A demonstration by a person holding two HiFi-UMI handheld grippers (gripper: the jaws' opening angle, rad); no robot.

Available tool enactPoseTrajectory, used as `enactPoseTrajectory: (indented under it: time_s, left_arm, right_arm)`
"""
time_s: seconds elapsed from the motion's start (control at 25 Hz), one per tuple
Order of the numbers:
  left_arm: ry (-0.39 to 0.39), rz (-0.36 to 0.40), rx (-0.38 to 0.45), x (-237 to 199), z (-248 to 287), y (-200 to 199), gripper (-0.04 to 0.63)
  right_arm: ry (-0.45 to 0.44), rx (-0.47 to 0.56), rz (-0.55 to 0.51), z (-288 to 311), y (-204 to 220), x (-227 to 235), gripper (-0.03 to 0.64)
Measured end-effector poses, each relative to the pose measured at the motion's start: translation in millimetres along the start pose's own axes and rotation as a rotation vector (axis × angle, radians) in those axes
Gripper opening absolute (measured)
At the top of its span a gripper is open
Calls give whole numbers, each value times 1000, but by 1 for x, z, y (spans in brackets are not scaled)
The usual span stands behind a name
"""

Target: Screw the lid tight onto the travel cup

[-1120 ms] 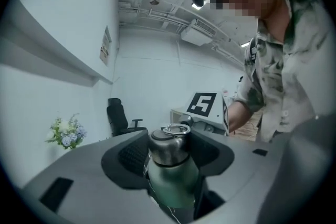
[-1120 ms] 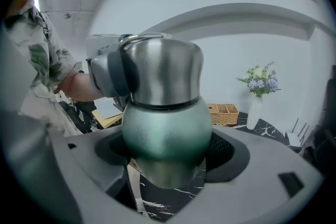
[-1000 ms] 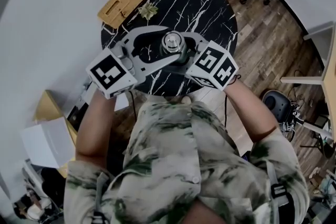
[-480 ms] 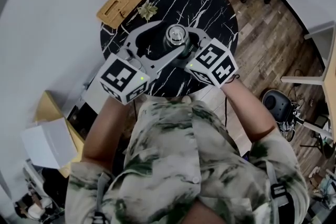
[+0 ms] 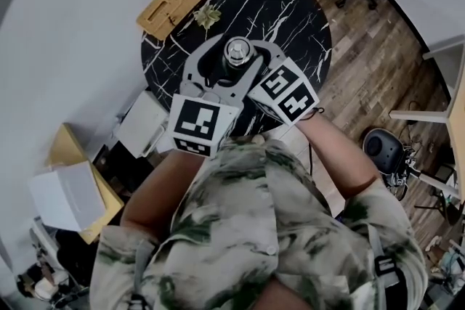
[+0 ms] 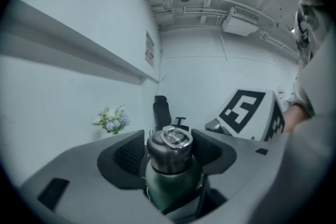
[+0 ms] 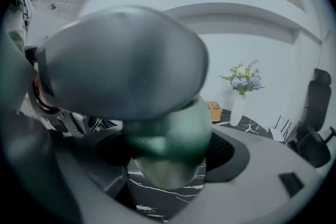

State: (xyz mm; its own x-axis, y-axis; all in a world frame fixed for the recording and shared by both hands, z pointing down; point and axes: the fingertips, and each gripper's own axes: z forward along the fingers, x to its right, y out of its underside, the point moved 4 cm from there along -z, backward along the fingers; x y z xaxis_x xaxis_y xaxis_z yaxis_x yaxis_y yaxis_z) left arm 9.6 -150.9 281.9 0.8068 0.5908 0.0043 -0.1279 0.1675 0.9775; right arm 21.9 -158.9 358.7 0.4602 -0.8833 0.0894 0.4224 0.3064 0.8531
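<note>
Jaws, left gripper [image 6: 169, 139]: spread, just been opening, lid [image 6: 169, 150] between them, untouched; set at 7 o'clock. Jaws, right gripper [image 7: 168, 157]: clamped on travel cup [image 7: 176, 131]; 4 o'clock.

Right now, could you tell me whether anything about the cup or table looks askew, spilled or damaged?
Nothing stands out. The lid sits squarely on the green travel cup, gripped by the right hand-held gripper; no spill shows on the marble table.
</note>
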Motion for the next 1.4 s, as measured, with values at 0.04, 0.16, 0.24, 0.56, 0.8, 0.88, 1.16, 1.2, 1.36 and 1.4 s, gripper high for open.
enactPoseTrajectory:
  time_s: [0.04, 0.16, 0.24, 0.56, 0.8, 0.88, 1.16, 1.2, 1.36, 1.4]
  left_arm:
    - [-25, 8, 1, -1, 0, 0, 291]
    - [-57, 25, 19, 0, -3, 0, 276]
    - [-47, 37, 27, 2, -5, -2, 275]
    - [145, 62, 39, 7, -14, -7, 273]
    - [365, 87, 56, 10, -20, -14, 273]
    - [438, 91, 53, 9, -21, -15, 273]
    - [551, 92, 53, 5, -18, -15, 273]
    - [527, 95, 49, 4, -15, -14, 273]
    - [299, 65, 18, -1, -7, -9, 284]
    - [241, 28, 10, -3, -5, -7, 285]
  right_arm:
    - [3, -3, -2, 1, 0, -2, 394]
    - [13, 3, -10, 1, -1, -5, 394]
    - [14, 8, -18, 0, -2, -6, 394]
    - [-36, 35, -40, -8, -5, -16, 394]
    - [-106, 66, -45, -15, -10, -24, 394]
    - [-121, 74, -46, -16, -11, -25, 394]
    - [-136, 76, -31, -16, -11, -23, 394]
    - [-125, 70, -23, -15, -10, -21, 394]
    - [-40, 42, 25, -12, -5, -4, 394]
    - [-18, 38, 34, -11, -5, -1, 394]
